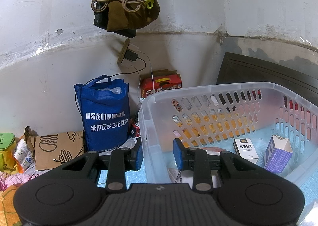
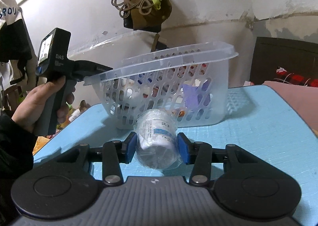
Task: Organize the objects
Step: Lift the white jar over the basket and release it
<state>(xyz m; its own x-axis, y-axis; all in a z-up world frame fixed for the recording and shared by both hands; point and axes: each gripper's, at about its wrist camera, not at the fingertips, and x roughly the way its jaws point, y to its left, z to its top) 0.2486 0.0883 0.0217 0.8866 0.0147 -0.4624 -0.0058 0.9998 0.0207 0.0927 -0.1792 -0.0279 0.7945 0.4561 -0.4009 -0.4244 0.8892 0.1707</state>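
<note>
A translucent plastic basket [image 1: 228,88] stands on a light blue table [image 2: 258,126]; it also shows in the right wrist view [image 2: 178,61]. Inside it lie a white KENT pack [image 1: 246,151] and a purple carton [image 1: 277,153]. My left gripper [image 1: 158,153] straddles the basket's near wall with one blue pad on each side; its jaws stand apart. My right gripper [image 2: 157,147] is shut on a white jar wrapped in clear plastic [image 2: 157,136], just in front of the basket.
A blue tote bag [image 1: 105,112], a red box [image 1: 161,84] and a brown paper bag [image 1: 57,146] sit beyond the table by the wall. Cords and pouches [image 1: 123,1] hang on the wall. A dark board [image 1: 268,73] stands at the right.
</note>
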